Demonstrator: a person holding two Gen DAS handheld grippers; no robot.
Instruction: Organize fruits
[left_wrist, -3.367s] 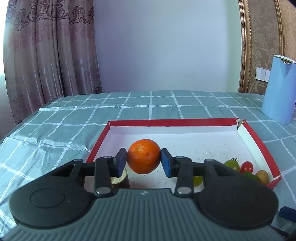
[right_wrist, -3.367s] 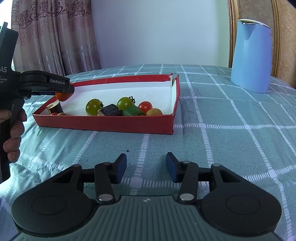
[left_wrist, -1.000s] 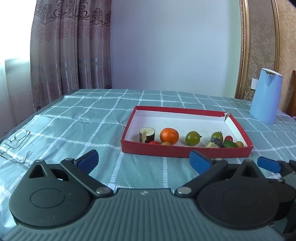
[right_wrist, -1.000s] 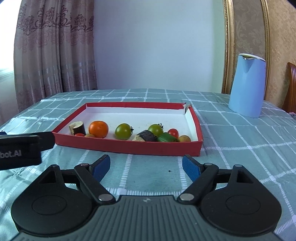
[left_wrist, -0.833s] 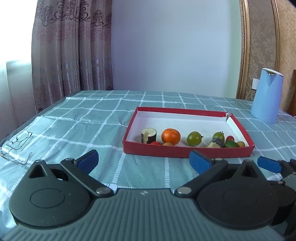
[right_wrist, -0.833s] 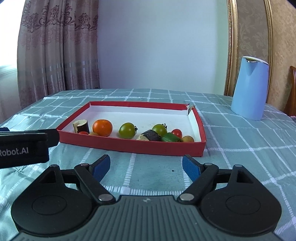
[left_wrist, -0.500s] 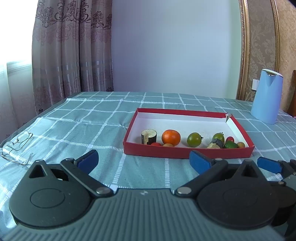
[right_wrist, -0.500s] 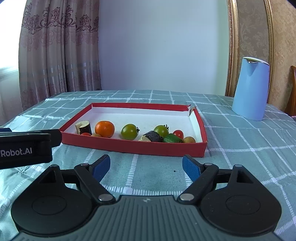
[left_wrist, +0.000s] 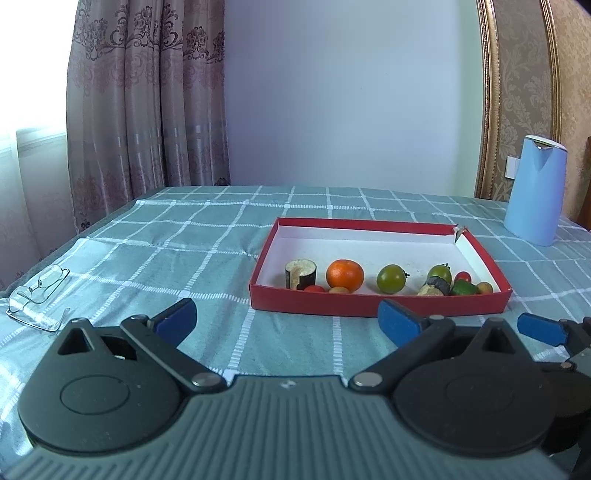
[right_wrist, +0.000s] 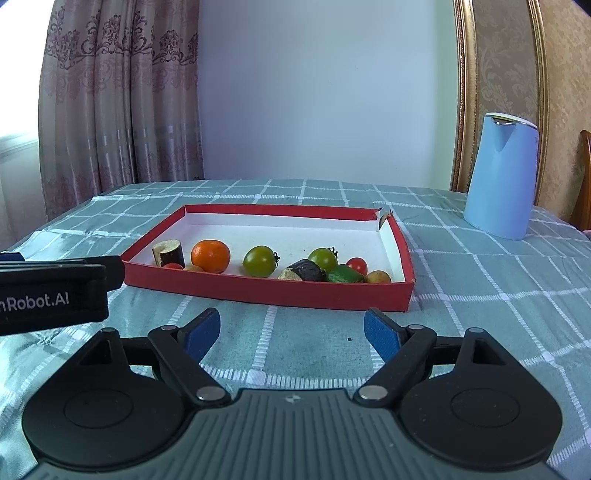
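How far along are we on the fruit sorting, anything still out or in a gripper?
Done: the orange, green tomato and the other small pieces all lie inside the red tray. No fruit shows on the tablecloth. In hand: nothing; the left gripper and right gripper are both open and short of the tray. Left: apparently nothing, unless a finer arrangement inside the tray is wanted.

We read only one text: white letters "nRobot.AI", cut off at the frame edge, on the black side of the left gripper (right_wrist: 55, 291).
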